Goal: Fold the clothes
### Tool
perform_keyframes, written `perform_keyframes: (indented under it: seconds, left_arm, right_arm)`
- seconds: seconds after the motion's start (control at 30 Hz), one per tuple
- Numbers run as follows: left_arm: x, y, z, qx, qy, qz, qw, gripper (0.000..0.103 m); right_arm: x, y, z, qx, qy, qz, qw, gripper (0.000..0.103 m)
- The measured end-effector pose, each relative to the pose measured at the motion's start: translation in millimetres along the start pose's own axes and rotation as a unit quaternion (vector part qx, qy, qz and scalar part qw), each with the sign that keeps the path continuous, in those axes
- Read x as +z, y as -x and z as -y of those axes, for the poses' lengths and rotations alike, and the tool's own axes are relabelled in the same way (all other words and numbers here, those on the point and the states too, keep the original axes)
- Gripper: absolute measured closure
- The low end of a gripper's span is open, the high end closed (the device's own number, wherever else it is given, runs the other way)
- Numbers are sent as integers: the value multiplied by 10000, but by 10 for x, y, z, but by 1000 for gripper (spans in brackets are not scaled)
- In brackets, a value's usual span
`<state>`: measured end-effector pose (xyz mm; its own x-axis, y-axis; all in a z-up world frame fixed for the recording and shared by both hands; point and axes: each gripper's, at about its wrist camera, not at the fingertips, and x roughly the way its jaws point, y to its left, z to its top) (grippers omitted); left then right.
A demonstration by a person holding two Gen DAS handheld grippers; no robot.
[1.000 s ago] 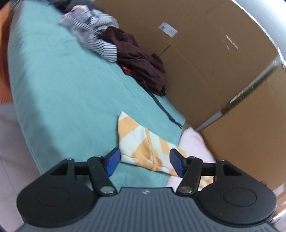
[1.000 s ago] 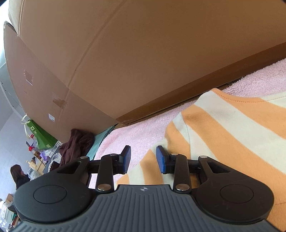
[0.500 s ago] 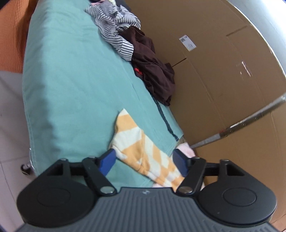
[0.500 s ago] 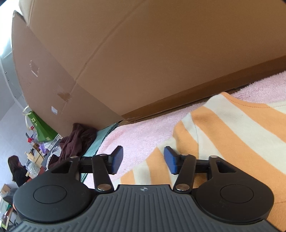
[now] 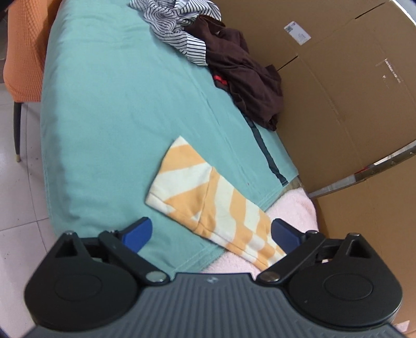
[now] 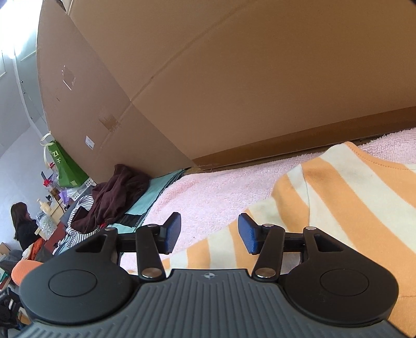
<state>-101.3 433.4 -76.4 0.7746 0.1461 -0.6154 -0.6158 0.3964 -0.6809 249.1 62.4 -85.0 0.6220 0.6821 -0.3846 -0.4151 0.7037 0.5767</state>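
An orange-and-cream striped garment lies flat; its sleeve stretches across the teal cloth and a pink towel. My left gripper is open and empty, held above the sleeve's near end. In the right wrist view the garment's body lies on the pink towel. My right gripper is open and empty, low over the garment's edge.
A dark brown garment and a black-and-white striped one are piled at the far end of the teal cloth. Large cardboard boxes wall the right side. An orange chair stands at the left, over tiled floor.
Both grippers have opened wider. My left gripper has pulled back and up, so more of the sleeve and teal cloth shows. The right gripper has drawn back slightly.
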Motion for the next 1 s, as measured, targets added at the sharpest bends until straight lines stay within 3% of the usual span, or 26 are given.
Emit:
perform_keyframes:
  seconds: [0.1,0.27,0.3,0.33,0.4,0.43,0.47,0.5,0.6,0.67,1.0]
  left_arm:
    - [51,-71,82,223,26,2,9997,6]
    - [134,-168,100,188,252,108,9994,4]
    - [133,-168,91,149,316,144,9993,13]
    - [117,-170,75,138,293,136,9994,36]
    - [86,-173,43,117,239,115,9996,57]
    - [64,-163,28,126,200,158,9996,63]
    - [48,-170,9,114,156,139,9997,85]
    - [33,-178,-11,101,111,116,9998,102]
    - [-11,-140,-34,-13,26,278,9996,103]
    - [-27,-76,12,-116,-115,419,9990,103]
    - [61,239,499,-967,-724,813,9893,103]
  right_arm:
    - [-7,5,-13,-23,52,9,10000,50]
    - [-11,4,-28,-8,113,54,9999,50]
    - [-9,3,-28,1,113,62,9999,50]
    - [-7,5,-28,20,116,74,9999,50]
    - [-5,4,-36,97,143,59,9998,51]
    - [-5,3,-42,147,163,41,9998,52]
    - [-7,1,-51,192,189,14,9996,55]
    - [-13,-5,-66,214,229,-36,9995,64]
    - [-23,-24,-95,165,319,-97,9993,87]
    - [-23,-23,-92,133,314,-89,9994,92]
    - [-10,-59,-107,-278,460,-219,9983,100]
